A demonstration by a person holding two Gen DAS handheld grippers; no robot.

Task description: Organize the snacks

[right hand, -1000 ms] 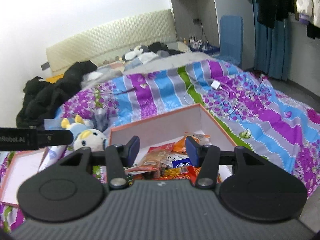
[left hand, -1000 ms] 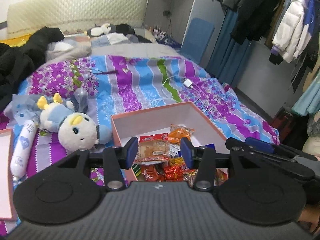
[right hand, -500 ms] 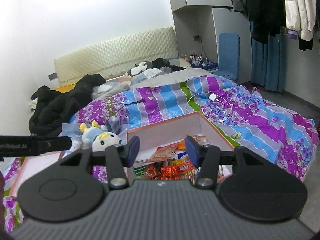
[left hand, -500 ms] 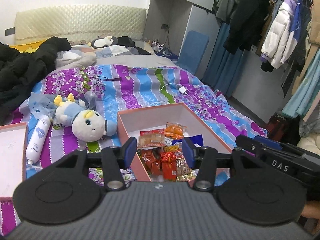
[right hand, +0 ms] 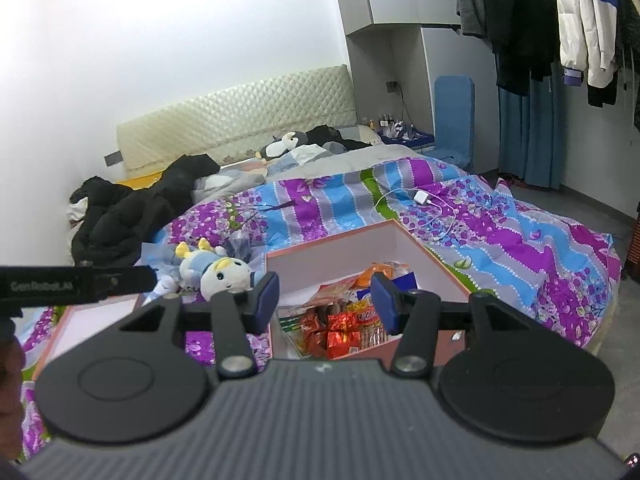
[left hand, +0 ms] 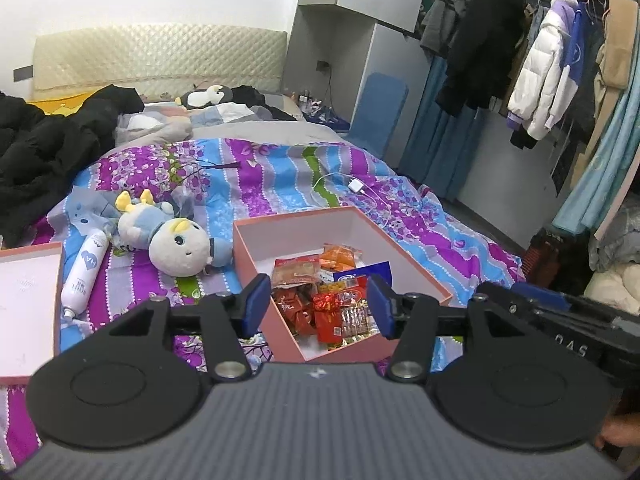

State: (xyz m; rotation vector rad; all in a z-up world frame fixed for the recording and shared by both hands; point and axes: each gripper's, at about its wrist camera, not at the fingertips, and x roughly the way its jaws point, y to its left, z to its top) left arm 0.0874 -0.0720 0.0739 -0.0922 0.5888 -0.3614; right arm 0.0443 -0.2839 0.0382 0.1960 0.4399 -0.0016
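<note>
black right gripper point(left hand: 568, 320) reads "das", left gripper point(left hand: 318, 304) widening empty, right gripper parted, holding nothing.

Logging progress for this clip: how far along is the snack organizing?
Done: snack packets sit piled inside the pink box on the bed. In hand: nothing; the left gripper, its jaws opening, and the right gripper are both empty, above the box. Left: the box is uncovered, and what looks like its lid lies apart, beside the plush toy.

pink box point(left hand: 404, 264), red-orange snacks point(left hand: 320, 300), purple-blue striped floral bedspread point(left hand: 280, 184), blue fingers point(left hand: 256, 300).
</note>
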